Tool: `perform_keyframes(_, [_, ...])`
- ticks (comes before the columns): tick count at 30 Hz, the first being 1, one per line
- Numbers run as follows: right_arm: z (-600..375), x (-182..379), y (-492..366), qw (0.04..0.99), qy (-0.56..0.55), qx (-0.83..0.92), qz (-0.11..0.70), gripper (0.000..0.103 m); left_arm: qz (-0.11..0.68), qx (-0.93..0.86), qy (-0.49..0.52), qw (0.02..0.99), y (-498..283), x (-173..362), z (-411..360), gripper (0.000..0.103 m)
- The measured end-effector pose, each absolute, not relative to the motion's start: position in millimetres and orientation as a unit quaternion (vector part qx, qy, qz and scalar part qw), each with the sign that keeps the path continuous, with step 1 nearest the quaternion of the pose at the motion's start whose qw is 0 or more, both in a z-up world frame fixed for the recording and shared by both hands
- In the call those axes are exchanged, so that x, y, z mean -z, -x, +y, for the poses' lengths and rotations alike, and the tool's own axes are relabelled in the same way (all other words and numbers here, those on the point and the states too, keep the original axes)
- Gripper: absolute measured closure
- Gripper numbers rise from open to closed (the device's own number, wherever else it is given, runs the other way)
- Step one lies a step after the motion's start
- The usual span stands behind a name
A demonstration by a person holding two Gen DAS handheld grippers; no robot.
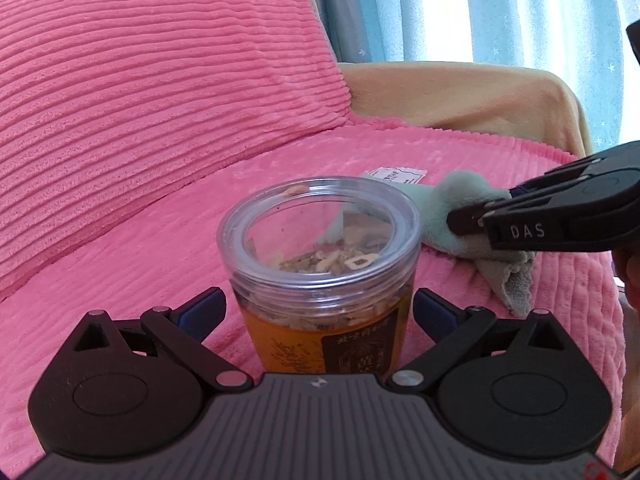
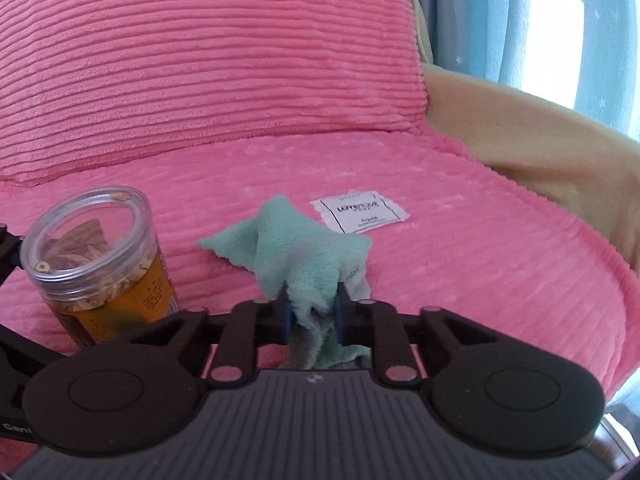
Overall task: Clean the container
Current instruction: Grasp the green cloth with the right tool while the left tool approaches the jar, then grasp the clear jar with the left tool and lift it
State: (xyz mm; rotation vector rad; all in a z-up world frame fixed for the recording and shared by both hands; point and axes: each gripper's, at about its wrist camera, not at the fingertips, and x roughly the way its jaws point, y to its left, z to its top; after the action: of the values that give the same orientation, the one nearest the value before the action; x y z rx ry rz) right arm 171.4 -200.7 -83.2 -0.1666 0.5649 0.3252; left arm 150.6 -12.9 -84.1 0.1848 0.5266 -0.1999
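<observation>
Jar (image 1: pixel 320 264) stands upright on pink bed cover (image 1: pixel 480 152), between spread fingers of left gripper (image 1: pixel 320 314) w/o contact, while right gripper (image 2: pixel 311 310), pinching green cloth (image 2: pixel 296 256), sits just right of jar's open mouth, so wipe goes leftward.

The jar (image 1: pixel 320 276) is flanked by the spread fingers of the left gripper (image 1: pixel 318 314), its right side is crowded by the cloth (image 1: pixel 452 220) clamped in the right gripper (image 2: pixel 311 312), and its open mouth is left unobstructed above.
</observation>
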Motion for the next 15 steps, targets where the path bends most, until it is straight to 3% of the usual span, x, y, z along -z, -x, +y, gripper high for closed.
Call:
perform_keyframes(1, [-201.5, 81.0, -169.5, 0.945, 0.077, -0.161, 0.273, 0.091, 0.260, 0.101, -0.091, 0.956, -150.4, 84.0, -13.0, 0.016])
perform_keyframes(15, [-209.7, 20.1, -126.7, 0.937, -0.011, -0.281, 0.206, 0.092, 0.257, 0.174, -0.110, 0.944, -135.9, 82.4, -12.3, 0.017])
